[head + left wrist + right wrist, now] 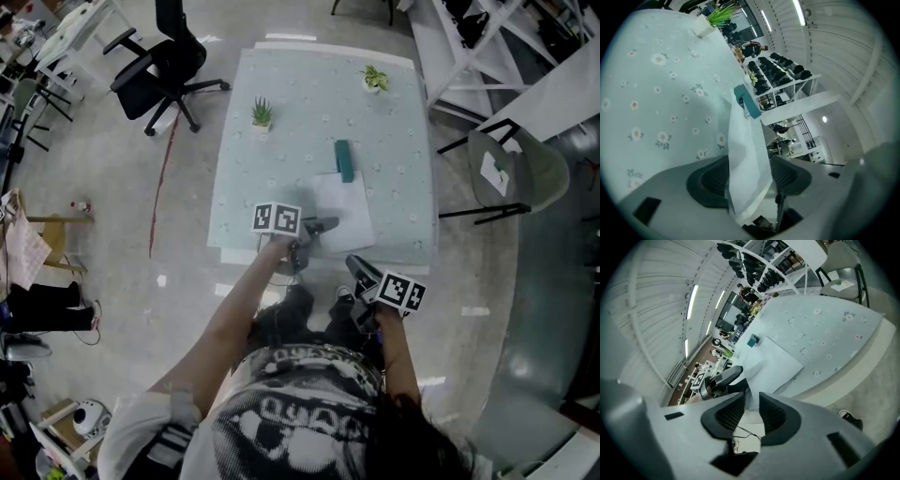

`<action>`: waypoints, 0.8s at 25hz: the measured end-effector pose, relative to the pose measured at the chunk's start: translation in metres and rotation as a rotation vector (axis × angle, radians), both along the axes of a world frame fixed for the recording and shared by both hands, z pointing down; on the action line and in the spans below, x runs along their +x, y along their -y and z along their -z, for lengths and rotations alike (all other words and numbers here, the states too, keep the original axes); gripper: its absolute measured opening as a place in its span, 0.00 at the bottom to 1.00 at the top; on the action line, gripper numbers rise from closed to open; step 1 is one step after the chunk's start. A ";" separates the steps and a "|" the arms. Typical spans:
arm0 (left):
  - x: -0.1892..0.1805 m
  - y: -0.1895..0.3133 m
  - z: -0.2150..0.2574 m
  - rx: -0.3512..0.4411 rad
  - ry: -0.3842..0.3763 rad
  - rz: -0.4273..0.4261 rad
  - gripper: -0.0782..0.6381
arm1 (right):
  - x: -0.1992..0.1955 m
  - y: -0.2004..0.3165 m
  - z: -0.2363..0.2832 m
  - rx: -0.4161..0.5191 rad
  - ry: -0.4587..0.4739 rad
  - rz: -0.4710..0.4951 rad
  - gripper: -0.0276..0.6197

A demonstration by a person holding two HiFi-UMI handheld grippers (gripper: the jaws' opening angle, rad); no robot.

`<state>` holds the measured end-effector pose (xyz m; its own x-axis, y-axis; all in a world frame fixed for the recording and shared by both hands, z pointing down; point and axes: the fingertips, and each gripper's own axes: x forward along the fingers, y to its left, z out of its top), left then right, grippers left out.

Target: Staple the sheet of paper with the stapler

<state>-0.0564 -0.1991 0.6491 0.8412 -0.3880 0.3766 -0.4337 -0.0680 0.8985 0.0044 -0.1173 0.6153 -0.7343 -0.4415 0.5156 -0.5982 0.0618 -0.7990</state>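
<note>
Stapling looks not begun: the stapler (pixel 345 160) lies untouched at 12 o'clock of the sheet (pixel 342 211), the left gripper (pixel 319 226) has its fingers spread around the sheet's edge, and the right gripper (pixel 359 267) has its fingers spread and empty.

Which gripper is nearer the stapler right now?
Left. The left gripper sits at the near edge of the sheet of paper, short of the stapler; the right gripper hangs farther back, off the near edge of the table.
</note>
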 end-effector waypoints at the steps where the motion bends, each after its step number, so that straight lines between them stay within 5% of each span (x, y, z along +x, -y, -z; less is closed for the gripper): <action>1: -0.003 0.000 0.000 0.009 0.026 0.002 0.47 | 0.001 0.000 0.001 0.005 -0.004 0.004 0.18; 9: -0.029 -0.012 0.002 0.167 0.364 -0.057 0.54 | 0.001 0.019 0.019 0.114 -0.083 0.075 0.16; 20: -0.031 -0.015 0.053 0.396 0.365 -0.060 0.43 | -0.007 0.121 0.052 0.338 -0.252 0.206 0.07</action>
